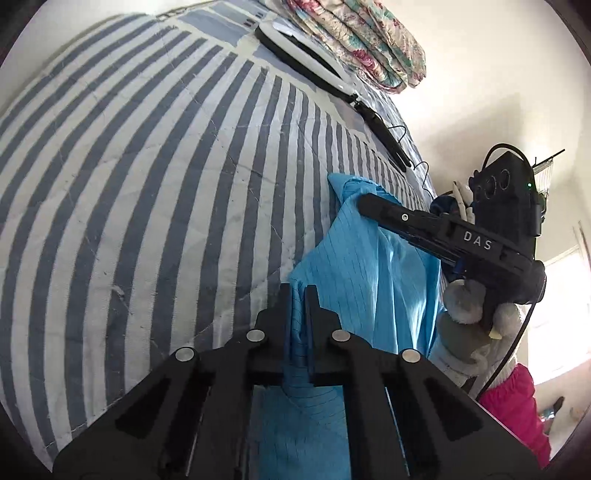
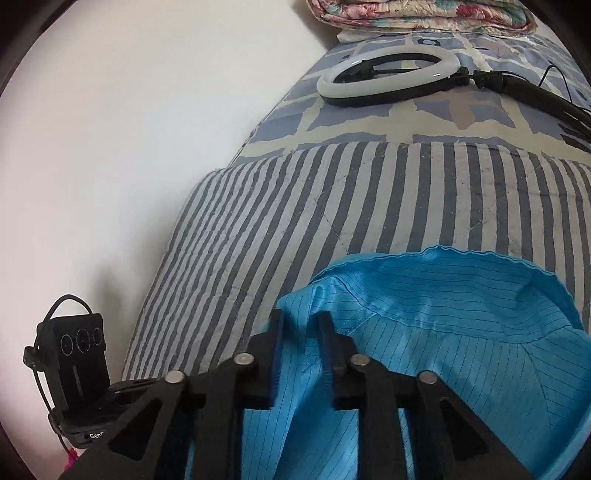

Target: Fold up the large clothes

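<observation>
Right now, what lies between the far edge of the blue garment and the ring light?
Only bare striped quilt, then a strip of patchwork bedding under the ring light. The right wrist view shows nothing resting between it and the blue garment.

Striped quilt-covered bed (image 2: 369, 206), ring light (image 2: 388, 74), floral folded blanket (image 2: 417, 14), blue garment (image 2: 461, 314)

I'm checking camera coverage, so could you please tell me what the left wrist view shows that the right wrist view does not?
Only the left wrist view shows the right gripper from outside, the gloved hand holding it and a pink garment. Only the right wrist view shows the ring light as a full loop. Both show the blue garment, clamped in the left gripper, the striped quilt and the floral bedding.
</observation>
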A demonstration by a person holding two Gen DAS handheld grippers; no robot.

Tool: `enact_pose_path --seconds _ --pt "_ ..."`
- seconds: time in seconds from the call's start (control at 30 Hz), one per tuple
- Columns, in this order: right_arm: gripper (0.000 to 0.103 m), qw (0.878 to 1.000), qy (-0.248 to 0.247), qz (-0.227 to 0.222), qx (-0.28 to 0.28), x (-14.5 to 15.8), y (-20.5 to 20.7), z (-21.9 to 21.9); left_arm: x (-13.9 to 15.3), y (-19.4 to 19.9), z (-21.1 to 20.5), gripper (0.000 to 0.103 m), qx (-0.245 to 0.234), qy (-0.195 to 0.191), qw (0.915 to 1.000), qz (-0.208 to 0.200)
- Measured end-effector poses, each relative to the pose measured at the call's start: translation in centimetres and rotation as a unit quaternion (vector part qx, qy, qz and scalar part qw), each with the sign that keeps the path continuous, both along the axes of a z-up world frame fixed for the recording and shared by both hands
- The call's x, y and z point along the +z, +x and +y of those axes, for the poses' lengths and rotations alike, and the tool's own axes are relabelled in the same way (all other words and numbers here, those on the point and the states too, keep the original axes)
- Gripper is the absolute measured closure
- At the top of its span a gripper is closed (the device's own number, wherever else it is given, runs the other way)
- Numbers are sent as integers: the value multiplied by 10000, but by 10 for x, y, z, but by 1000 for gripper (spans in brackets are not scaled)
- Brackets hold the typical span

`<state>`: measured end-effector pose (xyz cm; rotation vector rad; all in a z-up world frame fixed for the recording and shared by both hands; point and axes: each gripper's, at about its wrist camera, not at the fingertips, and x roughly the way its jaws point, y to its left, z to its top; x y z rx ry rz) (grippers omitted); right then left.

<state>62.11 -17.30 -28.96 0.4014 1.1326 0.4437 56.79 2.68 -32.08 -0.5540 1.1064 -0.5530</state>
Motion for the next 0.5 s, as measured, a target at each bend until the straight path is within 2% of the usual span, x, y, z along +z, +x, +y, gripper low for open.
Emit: enact_pose_path --seconds 0.03,0.1,0.17,0.27,0.3,0.33,0.37,0.4,0.43,0.5 --pt "102 9999 -67 -94 -9 2 -1 0 1 -2 2 102 71 -5 10000 -35" --pt "103 9994 -251 -230 -35 5 -4 0 3 -5 6 103 242 -4 9997 -95" --pt "103 9988 -407 -221 -126 3 -6 -1 3 -8 8 103 364 156 9991 -148" --pt "102 9990 -316 -309 -110 6 -8 -5 3 -9 8 102 434 352 9983 -157" --pt "96 9990 -314 -305 -99 9 -10 -8 5 -8 8 102 445 417 9980 -187" --pt "76 9987 -404 -292 -111 14 -11 -11 6 -8 9 102 460 461 9977 -192" --pt "67 9982 -490 -315 -142 19 -12 -15 8 -5 10 102 464 445 9978 -180" --pt "65 9977 -491 -444 -136 29 -16 -23 11 -3 12 91 465 421 9979 -146" --pt "65 9975 -445 -546 -61 35 -16 -30 14 1 12 69 472 337 9983 -109" --pt "60 9962 -549 -674 -70 47 -21 -52 23 8 11 40 436 36 9989 -140"
